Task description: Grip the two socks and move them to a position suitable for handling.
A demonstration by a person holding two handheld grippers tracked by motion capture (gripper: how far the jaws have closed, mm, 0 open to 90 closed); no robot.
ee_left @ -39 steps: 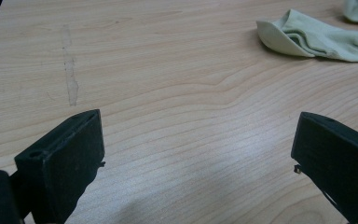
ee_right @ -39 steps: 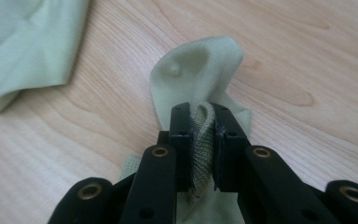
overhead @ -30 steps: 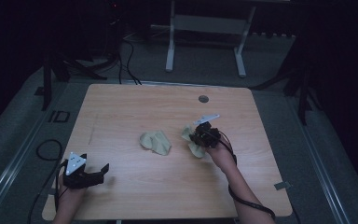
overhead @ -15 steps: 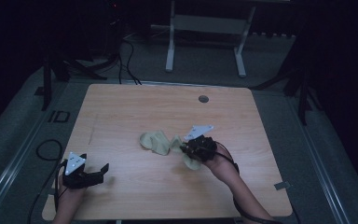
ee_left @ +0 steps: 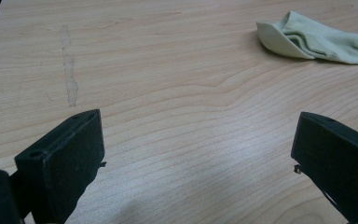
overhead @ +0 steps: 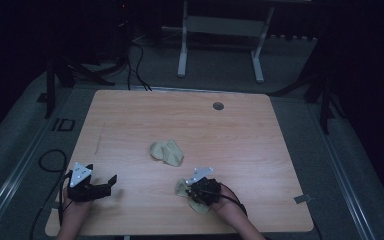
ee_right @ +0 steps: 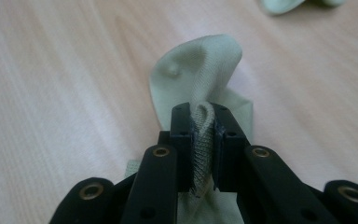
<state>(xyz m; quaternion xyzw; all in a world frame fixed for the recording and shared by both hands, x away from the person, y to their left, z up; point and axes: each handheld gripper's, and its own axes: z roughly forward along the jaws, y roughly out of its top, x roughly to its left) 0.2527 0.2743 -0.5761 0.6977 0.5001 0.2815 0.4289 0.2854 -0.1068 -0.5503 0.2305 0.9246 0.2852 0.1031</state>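
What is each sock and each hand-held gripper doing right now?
Left hand-held gripper: jaws wide open, nothing between them, low over the table.
Right hand-held gripper: shut on a sock.
Held sock: pinched by a fold, bunched up, its free end lying on the table.
Other sock: crumpled, lying loose mid-table, nothing touching it.

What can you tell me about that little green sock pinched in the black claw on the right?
The held sock is pale green, a soft fine-ribbed knit. The right gripper has a fold of it clamped between its two black jaws, so the cloth bunches there and a rounded loose end curls up beyond the tips. The rest hangs limp below the gripper. In the high view it lies crumpled on the wooden table near the front edge, apart from the other sock at mid-table.
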